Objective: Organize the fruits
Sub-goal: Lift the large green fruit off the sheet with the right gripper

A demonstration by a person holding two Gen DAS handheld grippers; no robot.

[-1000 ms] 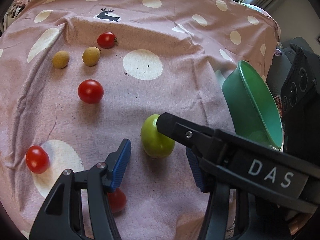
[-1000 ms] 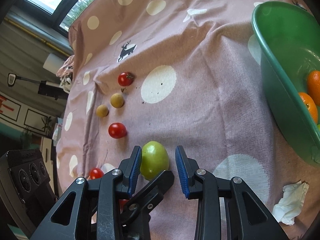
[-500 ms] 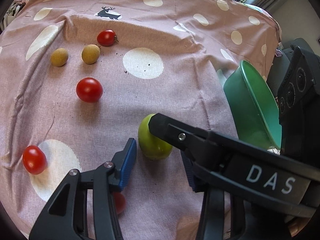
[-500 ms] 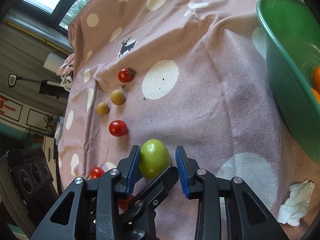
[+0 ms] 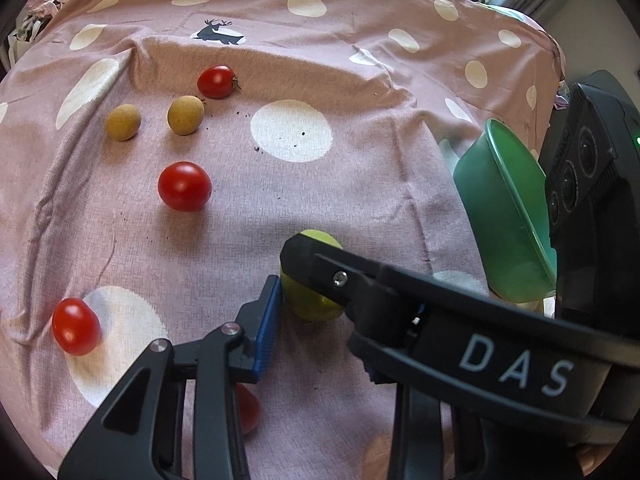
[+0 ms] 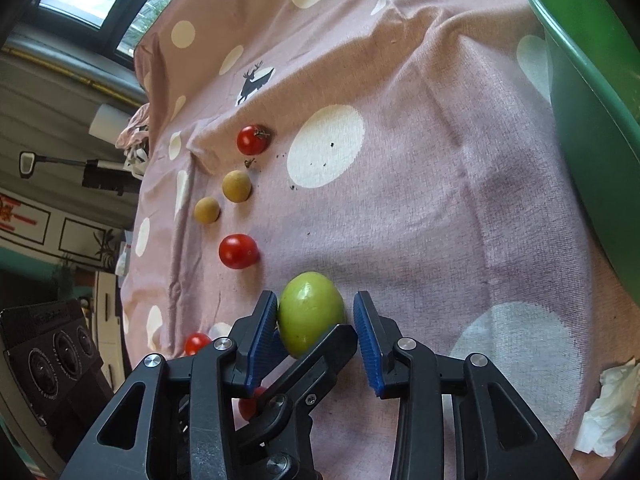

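Note:
A green fruit [image 6: 310, 310] lies on the pink dotted cloth [image 6: 420, 160] between the open jaws of my right gripper [image 6: 316, 320]; the left pad touches it, the right pad stands apart. In the left wrist view the same fruit [image 5: 310, 304] sits against my left gripper's blue left pad; my left gripper [image 5: 320, 312] is open, its right finger crossing over the fruit. Three red tomatoes [image 5: 184, 186] [image 5: 216, 81] [image 5: 75, 331] and two tan fruits [image 5: 186, 115] [image 5: 123, 122] lie to the left. A green bowl [image 5: 504, 216] stands at the right.
Another red tomato [image 5: 246, 408] lies half hidden under my left gripper. A crumpled white tissue [image 6: 608, 412] lies at the lower right of the cloth. A black device [image 5: 592, 184] stands beyond the bowl. The cloth has folds at its left side.
Both grippers have moved forward onto the green fruit. The right gripper's jaws now flank it, and the left gripper's blue pad has come up against its side.

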